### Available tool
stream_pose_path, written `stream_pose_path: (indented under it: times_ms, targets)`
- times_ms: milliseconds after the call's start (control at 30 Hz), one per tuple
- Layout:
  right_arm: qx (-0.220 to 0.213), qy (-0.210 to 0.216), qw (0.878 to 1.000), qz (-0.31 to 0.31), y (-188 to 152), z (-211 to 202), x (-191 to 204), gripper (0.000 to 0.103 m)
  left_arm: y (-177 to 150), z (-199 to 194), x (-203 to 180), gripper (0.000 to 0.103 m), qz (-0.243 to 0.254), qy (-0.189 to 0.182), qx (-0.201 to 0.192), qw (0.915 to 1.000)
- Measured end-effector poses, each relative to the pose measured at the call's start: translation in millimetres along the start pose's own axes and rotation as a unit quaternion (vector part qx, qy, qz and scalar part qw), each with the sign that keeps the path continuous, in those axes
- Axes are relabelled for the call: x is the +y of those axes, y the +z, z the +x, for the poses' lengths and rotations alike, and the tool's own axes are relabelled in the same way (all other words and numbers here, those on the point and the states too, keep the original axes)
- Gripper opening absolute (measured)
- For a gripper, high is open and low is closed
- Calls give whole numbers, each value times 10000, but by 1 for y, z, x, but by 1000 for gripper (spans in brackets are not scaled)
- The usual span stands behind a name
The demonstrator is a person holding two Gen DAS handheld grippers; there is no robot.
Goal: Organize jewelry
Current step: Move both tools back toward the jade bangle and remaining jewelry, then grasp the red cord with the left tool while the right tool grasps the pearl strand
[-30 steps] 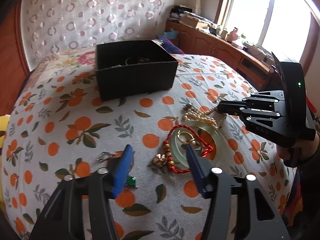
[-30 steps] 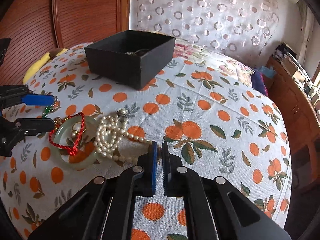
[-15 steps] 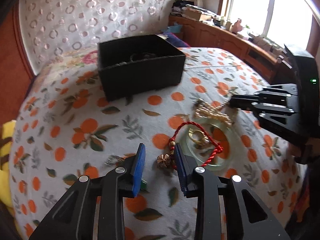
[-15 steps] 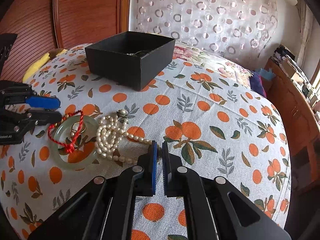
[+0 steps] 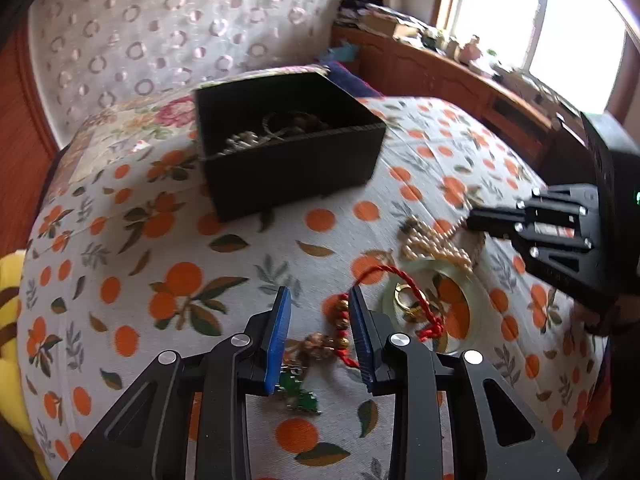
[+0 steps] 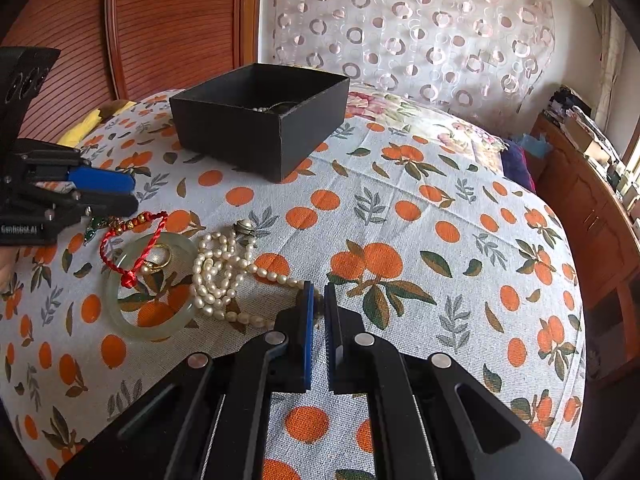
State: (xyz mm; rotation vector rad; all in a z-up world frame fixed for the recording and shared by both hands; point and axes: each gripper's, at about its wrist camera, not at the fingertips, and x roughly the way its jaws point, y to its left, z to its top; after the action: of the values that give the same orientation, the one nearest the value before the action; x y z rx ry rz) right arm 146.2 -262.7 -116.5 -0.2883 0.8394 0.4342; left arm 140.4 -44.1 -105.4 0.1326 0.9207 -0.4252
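Narrowed up a lot since a second ago, left claw, now half-spread around the gold beads of the red cord bracelet, not pinching yet as far as can be told. Right claw pressed together on the tail of the pearl necklace. Everything lying on the bed, black box well apart. Big risk: cord draped over the jade bangle and gold ring, so lifting could drag both along. Pearls overlapping the bangle too, same snag.

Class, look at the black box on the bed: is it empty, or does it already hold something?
Not empty. The open-topped black box already holds jewelry: pale beads and a ring-shaped piece show inside.
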Motion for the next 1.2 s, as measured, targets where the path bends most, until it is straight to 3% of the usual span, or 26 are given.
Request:
stream_pose_path:
  times_ms: [100,133,167,267,533,867,1200]
  targets:
    - [0,7,10000,6,0,0,-1,6,-1,6,-7,28,173,78,56,9998]
    - [0,5,10000,5,0,0,-1,6,-1,7,-10,22,249,120,47,9996]
    - [0,5,10000,4,0,0,-1,6,0,7,-11,6,283,158,43,9995]
    - [-1,0,10000,0,0,0,-1,6,3,6,-8,6,194,20,8,9998]
    - [-306,133,9994,101,6,-15,0,5,22,-39,7,6,-176,119,-671,9975]
    - [-1204,134,9926,-80,55,-78,11,5,39,-67,11,6,-267,248,-1046,9938]
    - [-1588,-2,9868,-311,97,-113,16,5,44,-80,19,6,-344,341,-1252,9909]
